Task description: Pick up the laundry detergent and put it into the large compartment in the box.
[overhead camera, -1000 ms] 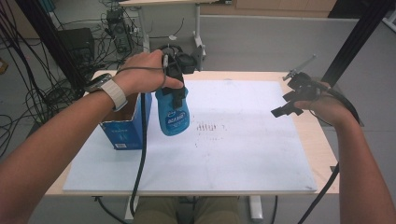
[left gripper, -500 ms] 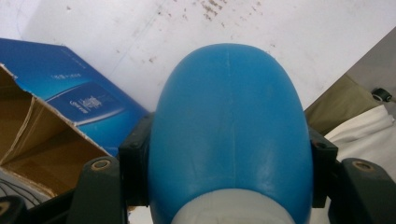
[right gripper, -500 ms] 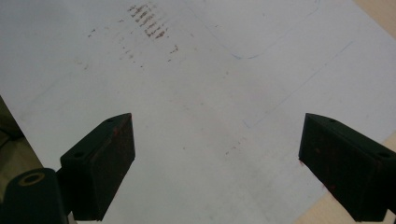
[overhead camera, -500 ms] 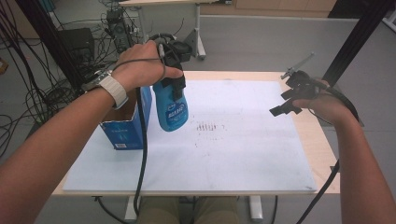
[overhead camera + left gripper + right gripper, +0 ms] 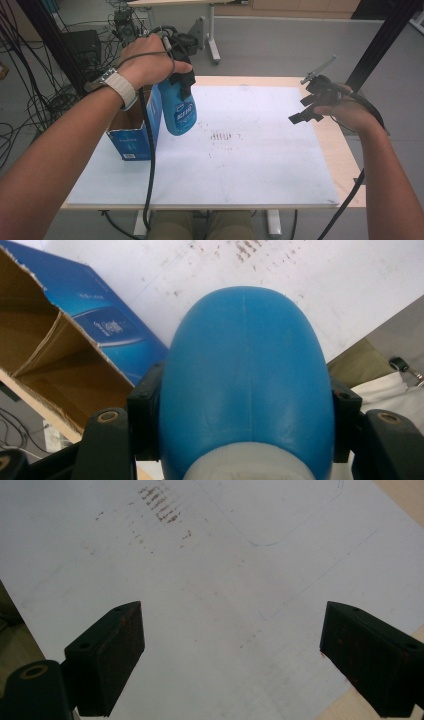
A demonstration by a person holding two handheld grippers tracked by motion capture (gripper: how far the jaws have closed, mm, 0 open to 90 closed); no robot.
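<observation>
- The blue bottle [image 5: 179, 111] is pinched near its neck by the left gripper [image 5: 181, 75] and hangs in the air just beside the open blue box [image 5: 131, 140].
- A slip could be caused by the rounded, smooth plastic between the jaws.
- The box's torn flap might be clipped if the bottle is swung low.
- The right gripper [image 5: 306, 107] is held spread wide over the white sheet [image 5: 260, 165], pinching nothing.
</observation>
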